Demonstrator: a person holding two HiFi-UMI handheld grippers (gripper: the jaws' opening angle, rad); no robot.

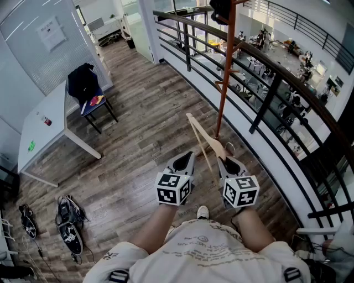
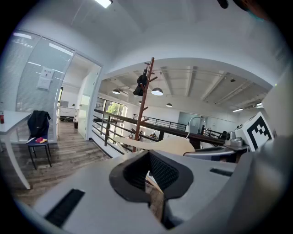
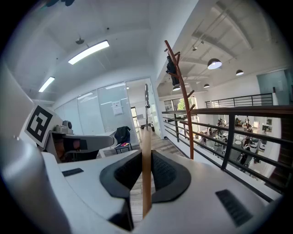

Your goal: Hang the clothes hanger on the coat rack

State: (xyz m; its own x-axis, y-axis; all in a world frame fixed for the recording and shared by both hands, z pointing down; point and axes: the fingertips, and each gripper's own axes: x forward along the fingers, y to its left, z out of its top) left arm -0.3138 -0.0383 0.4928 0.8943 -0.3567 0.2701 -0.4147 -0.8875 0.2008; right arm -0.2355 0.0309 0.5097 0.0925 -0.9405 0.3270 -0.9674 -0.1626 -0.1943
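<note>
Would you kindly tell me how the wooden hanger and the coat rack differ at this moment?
The hanger is pale wood; the coat rack is reddish-brown. The hanger sits tilted, clamped in the right gripper; the coat rack stands upright on the floor beside the railing. The hanger is bare; the coat rack carries a dark item near its top. Both are slender.

coat rack (image 1: 225,66) top chopped off by head view's upper edge, hanger (image 1: 203,141) near end tucked behind right gripper (image 1: 231,164), wall poster (image 1: 51,32) print way too tiny to read
</note>
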